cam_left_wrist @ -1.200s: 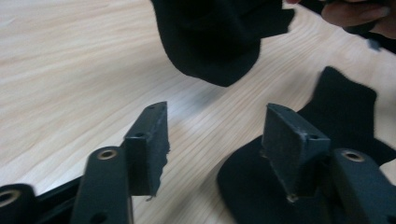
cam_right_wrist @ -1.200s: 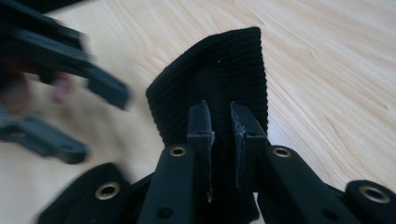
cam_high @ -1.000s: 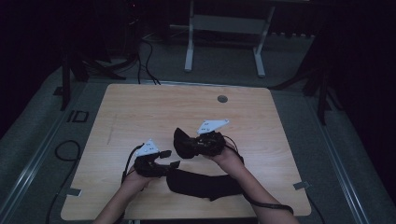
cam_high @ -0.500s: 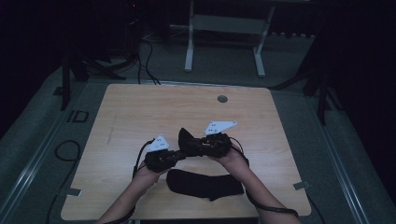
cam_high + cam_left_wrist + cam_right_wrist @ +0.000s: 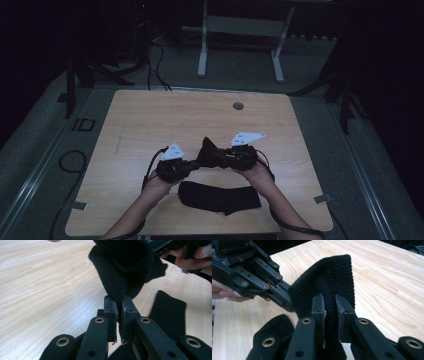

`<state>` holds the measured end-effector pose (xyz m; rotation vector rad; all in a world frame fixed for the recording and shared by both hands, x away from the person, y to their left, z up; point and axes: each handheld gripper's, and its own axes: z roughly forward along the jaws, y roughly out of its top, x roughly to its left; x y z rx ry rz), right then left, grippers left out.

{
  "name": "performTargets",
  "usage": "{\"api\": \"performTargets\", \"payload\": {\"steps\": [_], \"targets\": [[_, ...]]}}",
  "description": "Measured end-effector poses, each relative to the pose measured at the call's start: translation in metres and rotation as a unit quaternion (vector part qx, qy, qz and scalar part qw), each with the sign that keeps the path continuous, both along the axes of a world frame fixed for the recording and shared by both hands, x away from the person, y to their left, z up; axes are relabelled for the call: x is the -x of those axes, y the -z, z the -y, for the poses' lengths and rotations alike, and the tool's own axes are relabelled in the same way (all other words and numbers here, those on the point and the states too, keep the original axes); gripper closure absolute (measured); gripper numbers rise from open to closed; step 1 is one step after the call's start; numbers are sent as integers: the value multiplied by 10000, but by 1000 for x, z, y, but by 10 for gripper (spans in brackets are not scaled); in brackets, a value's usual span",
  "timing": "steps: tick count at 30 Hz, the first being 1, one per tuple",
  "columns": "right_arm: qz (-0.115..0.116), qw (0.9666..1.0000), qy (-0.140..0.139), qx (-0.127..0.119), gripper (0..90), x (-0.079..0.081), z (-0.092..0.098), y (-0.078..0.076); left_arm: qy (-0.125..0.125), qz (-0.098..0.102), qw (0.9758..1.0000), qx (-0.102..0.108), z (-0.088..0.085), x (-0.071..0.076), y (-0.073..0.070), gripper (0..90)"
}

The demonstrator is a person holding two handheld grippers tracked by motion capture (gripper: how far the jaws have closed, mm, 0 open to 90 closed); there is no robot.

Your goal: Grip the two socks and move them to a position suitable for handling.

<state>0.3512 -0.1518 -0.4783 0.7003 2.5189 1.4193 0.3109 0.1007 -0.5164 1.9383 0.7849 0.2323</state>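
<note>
Sock (image 5: 207, 151) hangs between your two grippers, above the middle of the table (image 5: 150, 115). Left gripper (image 5: 117, 305) has just closed on its edge; right gripper (image 5: 329, 305) pinches its ribbed cuff. I judge you are opening it; next pull apart gently. A second sock (image 5: 220, 197) lies near the front edge, with free room behind.

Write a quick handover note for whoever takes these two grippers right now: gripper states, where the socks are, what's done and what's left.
Left gripper: jaws have just closed on an edge of the lifted black sock.
Right gripper: shut on the same sock.
Second sock: flat on the table, near edge, below the hands.
Done: one sock lifted and gripped at both sides.
Left, likely: pairing it with the flat sock.
</note>
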Motion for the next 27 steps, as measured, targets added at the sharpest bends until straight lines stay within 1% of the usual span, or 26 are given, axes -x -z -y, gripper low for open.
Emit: {"api": "performTargets", "payload": {"steps": [1, 2, 3, 4, 5, 6, 7, 8, 9, 10, 12, 14, 15, 16, 17, 18, 19, 20, 21, 22, 23, 24, 25, 27], "targets": [[76, 9999, 140, 7, 803, 1, 4, 0, -12, 5, 10000, -89, 0, 0, 0, 854], [76, 9999, 140, 7, 803, 1, 4, 0, -33, -16, 9999, -137, 0, -1, 1, 854], [136, 9994, 300, 38, 804, 0, 8, -1, -68, -53, 9999, -141, -3, -1, 2, 854], [93, 9992, 385, -41, 808, -2, 14, -2, -103, -100, 9998, -163, -6, -2, 4, 853], [47, 9987, 492, -141, 810, -4, 22, -3, -141, -107, 9997, -179, -7, -3, 6, 853], [75, 9983, 562, -164, 809, -4, 26, -4, -127, -161, 9997, -143, -10, -3, 6, 853], [34, 9982, 568, -214, 809, -5, 30, -5, -121, -173, 9997, -137, -10, -4, 7, 853], [-7, 9983, 540, -206, 808, -5, 32, -4, -127, -150, 9995, -236, -9, -4, 6, 853], [58, 9981, 604, -72, 806, -3, 32, -3, -103, -147, 9995, -259, -8, -4, 6, 853], [90, 9978, 651, -32, 805, -2, 32, 0, -125, -147, 9994, -303, -7, -5, 6, 853], [66, 9973, 732, -78, 806, -1, 35, 3, -69, -147, 9991, -387, -5, -6, 6, 852], [-6, 9968, 793, -110, 810, -2, 40, 6, -95, -165, 9987, -469, -5, -6, 7, 852], [-16, 9962, 865, -99, 834, -2, 43, 8, -116, -178, 9984, -522, -5, -7, 8, 853], [-16, 9962, 865, -99, 834, -2, 43, 8, -116, -178, 9984, -522, -5, -7, 8, 852], [-16, 9950, 996, -51, 834, -2, 47, 10, -184, -215, 9975, -645, -9, -8, 11, 852], [-99, 9922, 1246, 23, 838, -5, 59, 14, -200, -263, 9974, -642, -11, -8, 12, 852], [-153, 9912, 1313, 2, 838, -6, 64, 16, -232, -318, 9970, -660, -14, -9, 14, 852], [-191, 9896, 1422, 46, 840, -7, 69, 18, -261, -379, 9965, -693, -16, -11, 15, 852], [-247, 9886, 1480, 142, 840, -8, 73, 21, -258, -445, 9960, -733, -18, -12, 17, 852], [-247, 9886, 1480, 142, 840, -8, 73, 21, -258, -445, 9960, -733, -18, -12, 17, 851], [-297, 9876, 1525, 225, 840, -8, 75, 24, -258, -445, 9960, -733, -18, -12, 17, 851], [-297, 9876, 1525, 225, 839, -8, 75, 24, -237, -603, 9938, -908, -16, -16, 23, 851], [-474, 9854, 1579, 429, 831, -8, 77, 38, -223, -642, 9930, -965, -15, -17, 25, 850], [-521, 9843, 1598, 544, 809, -7, 75, 47, -113, -726, 9915, -1075, -12, -20, 28, 846]]}}
